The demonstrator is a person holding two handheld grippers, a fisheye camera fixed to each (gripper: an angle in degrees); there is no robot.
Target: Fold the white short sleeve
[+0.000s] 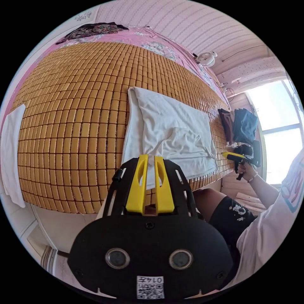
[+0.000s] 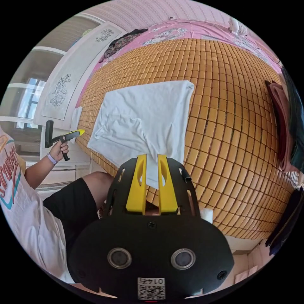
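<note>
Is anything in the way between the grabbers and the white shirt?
No. Nothing visible blocks either hand-held gripper: the left hand-held gripper and the right hand-held gripper already sit at the near edge of the white short sleeve shirt.

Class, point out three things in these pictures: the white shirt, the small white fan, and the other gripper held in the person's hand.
white shirt (image 1: pixel 171 126), left gripper view, flat middle.
small white fan (image 1: pixel 206 59), left gripper view, round head.
other gripper (image 2: pixel 65 137), right gripper view, its body.
</note>
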